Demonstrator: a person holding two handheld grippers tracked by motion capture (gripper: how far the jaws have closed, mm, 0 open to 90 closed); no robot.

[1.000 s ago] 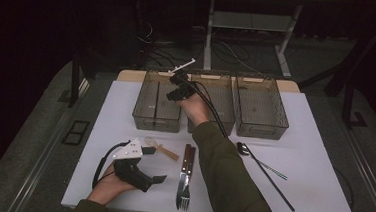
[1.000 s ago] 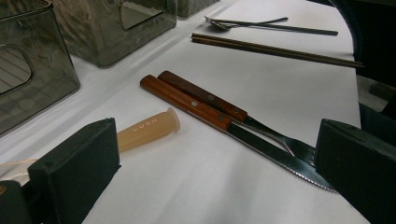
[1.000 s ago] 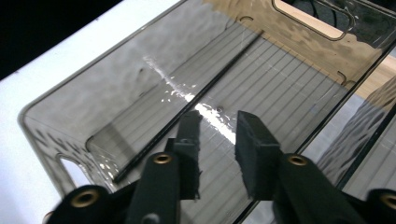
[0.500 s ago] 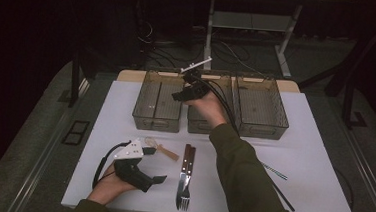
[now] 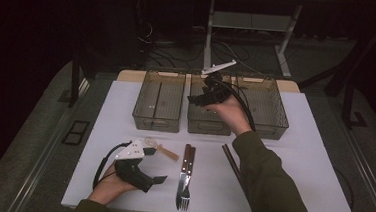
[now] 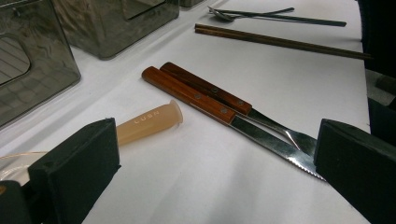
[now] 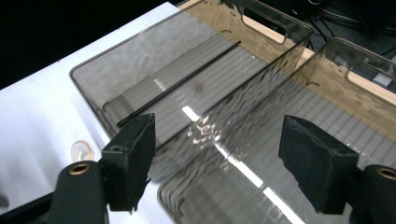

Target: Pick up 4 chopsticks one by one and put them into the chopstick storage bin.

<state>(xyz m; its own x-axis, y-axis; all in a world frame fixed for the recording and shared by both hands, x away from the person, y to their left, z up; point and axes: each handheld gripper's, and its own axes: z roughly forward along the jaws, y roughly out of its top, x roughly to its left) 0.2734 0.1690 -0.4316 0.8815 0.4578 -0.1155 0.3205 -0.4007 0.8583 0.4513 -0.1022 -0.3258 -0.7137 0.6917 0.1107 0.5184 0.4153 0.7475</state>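
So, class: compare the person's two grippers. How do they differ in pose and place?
The left gripper rests low on the white table, beside the cutlery. The right gripper is raised over the middle bin. Both have open, empty jaws.

**One word readable: "LUSN" on the spoon handle**

A single piece of lettering is showing in the left gripper view: the raised capitals "LUSN", standing along the pale peach handle (image 6: 148, 122) of a translucent spoon (image 5: 159, 147) that is lying on the white table (image 6: 289, 93). The handle is lying just beside the wooden handle of the knife (image 6: 189, 94), its flared end nearly touching that wood, and the letters are running lengthwise toward that end. The knife and the fork (image 6: 208, 88) beyond it are showing rivets but no readable marking.
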